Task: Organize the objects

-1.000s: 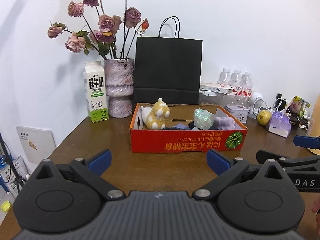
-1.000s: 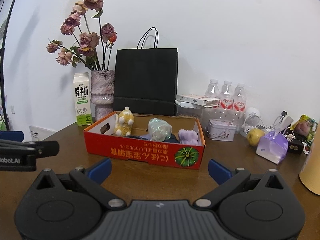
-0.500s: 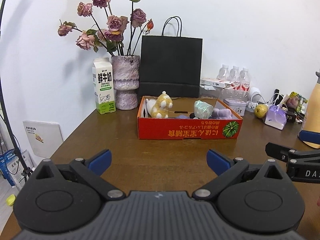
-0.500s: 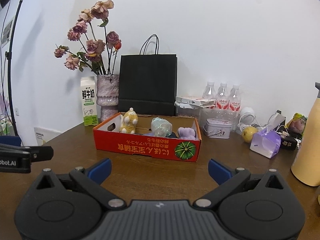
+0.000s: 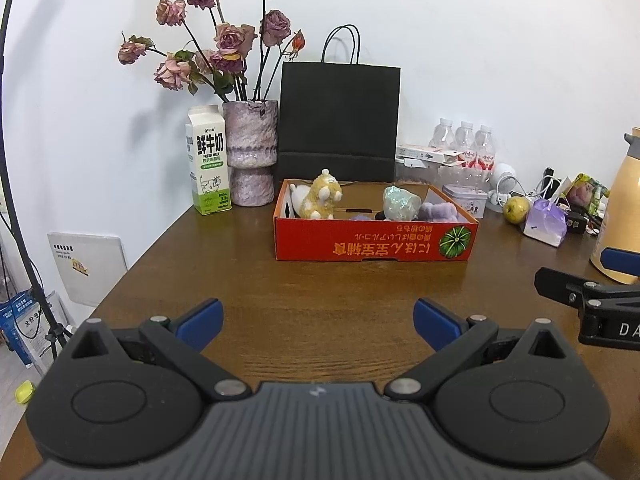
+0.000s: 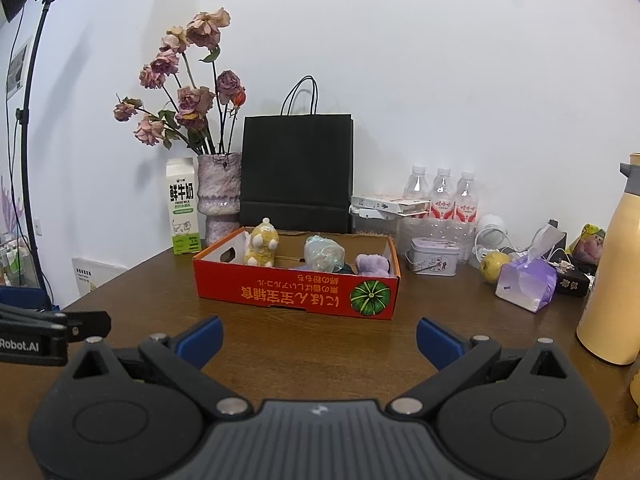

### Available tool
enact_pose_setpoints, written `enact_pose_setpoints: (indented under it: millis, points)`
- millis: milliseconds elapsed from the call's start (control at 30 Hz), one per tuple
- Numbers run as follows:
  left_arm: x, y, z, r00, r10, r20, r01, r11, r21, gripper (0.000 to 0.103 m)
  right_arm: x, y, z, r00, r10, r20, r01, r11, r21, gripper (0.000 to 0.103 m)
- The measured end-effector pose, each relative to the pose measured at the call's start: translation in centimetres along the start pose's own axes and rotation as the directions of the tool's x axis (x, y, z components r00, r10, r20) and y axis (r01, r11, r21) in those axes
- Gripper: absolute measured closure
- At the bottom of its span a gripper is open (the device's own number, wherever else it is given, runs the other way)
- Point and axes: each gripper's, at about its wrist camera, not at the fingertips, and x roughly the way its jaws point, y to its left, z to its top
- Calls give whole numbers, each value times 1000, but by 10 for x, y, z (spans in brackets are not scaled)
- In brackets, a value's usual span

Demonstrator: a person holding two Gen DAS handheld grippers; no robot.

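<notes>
Right, both tongs wide open, empty: left gripper (image 5: 318, 322), right gripper (image 6: 319, 338), near table's (image 5: 320, 284) front edge. Red box (image 5: 374, 240) w/ plush toys mid-table, toward back. Looks near done; next, check for strays.

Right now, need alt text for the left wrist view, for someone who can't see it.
The open left gripper hangs empty over a brown table, facing a red box of small toys, among them a yellow plush. Behind the box stand a black bag, a vase of dried roses and a milk carton; the right gripper's tip enters at the right edge.
</notes>
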Motion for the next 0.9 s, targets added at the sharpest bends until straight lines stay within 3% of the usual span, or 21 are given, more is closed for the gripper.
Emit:
enact_pose_setpoints:
  millis: [900]
  points:
    - [-1, -1, -4, 1000, -9, -23, 8, 1000, -10, 0, -2, 2, -5, 1000, 0, -5, 0, 1000, 3, 0]
